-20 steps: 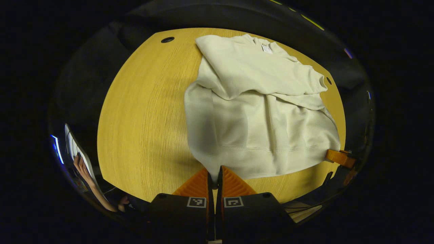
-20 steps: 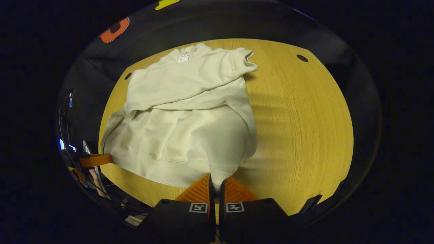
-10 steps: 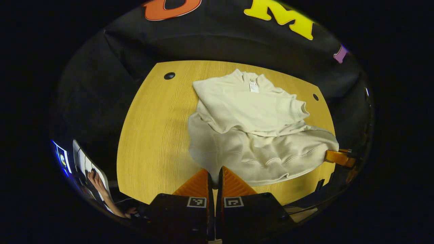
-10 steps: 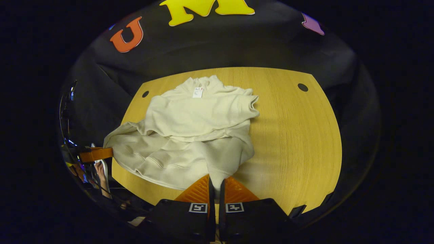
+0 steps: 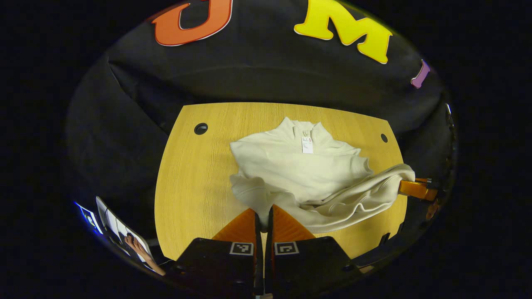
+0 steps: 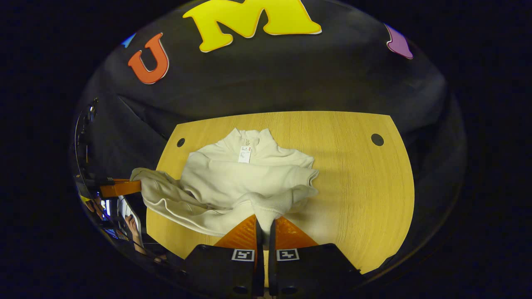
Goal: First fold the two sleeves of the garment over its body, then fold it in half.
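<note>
Left gripper: fingers are pressed together on a bunched corner of the garment's hem; cloth is seen pinched between them at the bottom of the left gripper view. The same gripper is seen at the left edge of the right gripper view, with the hem corner drawn up to it.

Right gripper: clenched on the opposite hem corner; a ribbed fold of cloth is held between the two fingers. It is also seen at the right edge of the left gripper view, touching the raised hem.

Garment: a pale cream sweatshirt, lying on the table with its collar at the far side. Both sleeves are laid across the body. The lower hem is lifted off the table at both corners and hangs in a slack curve between the two grippers, above the folded sleeves.

Neck tag: a small white tag is seen inside the collar, facing up.

Table: yellow wood grain, bare to the left of the garment in the left gripper view and to the right of it in the right gripper view. A dark round hole is set near each far corner.

Surroundings: a person's hand is glimpsed beside a lit screen at the lower left edge.
</note>
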Demonstrator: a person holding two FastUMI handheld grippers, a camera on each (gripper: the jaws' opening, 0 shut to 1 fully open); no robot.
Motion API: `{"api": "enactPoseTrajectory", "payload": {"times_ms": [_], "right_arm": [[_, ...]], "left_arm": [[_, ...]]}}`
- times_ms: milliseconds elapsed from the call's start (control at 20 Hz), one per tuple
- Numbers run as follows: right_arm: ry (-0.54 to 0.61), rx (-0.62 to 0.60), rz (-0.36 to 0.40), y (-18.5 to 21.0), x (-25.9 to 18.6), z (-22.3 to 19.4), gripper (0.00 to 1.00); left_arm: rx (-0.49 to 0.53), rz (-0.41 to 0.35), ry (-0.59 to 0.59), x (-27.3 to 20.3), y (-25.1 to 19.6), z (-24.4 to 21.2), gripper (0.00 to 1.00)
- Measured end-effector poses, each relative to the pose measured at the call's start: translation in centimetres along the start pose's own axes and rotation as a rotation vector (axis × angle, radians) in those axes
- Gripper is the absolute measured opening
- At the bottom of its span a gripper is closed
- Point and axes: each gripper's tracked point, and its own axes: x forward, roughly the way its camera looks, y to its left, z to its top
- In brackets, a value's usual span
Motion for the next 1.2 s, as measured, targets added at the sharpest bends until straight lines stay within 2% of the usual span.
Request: {"api": "enactPoseTrajectory", "payload": {"times_ms": [300, 600, 800, 950, 1200], "right_arm": [[0.032, 0.041, -0.027, -1.2, 6.9, 4.5, 0.04], [0.072, 0.107, -0.076, -2.9, 13.4, 5.7, 0.04], [0.052, 0.118, -0.093, -2.9, 15.4, 6.6, 0.04], [0.051, 0.106, -0.096, -2.7, 16.2, 5.7, 0.04], [0.047, 0.117, -0.101, -3.0, 18.0, 5.7, 0.07]], "left_arm": [[0.035, 0.013, 0.068, 6.8, 0.4, 4.9, 0.04], [0.157, 0.017, 0.116, 13.1, 0.4, 6.7, 0.04], [0.167, -0.002, 0.103, 15.3, 0.5, 7.5, 0.04], [0.195, -0.009, 0.121, 17.2, 1.1, 6.8, 0.04], [0.184, -0.053, 0.126, 19.3, 0.2, 6.8, 0.07]]}}
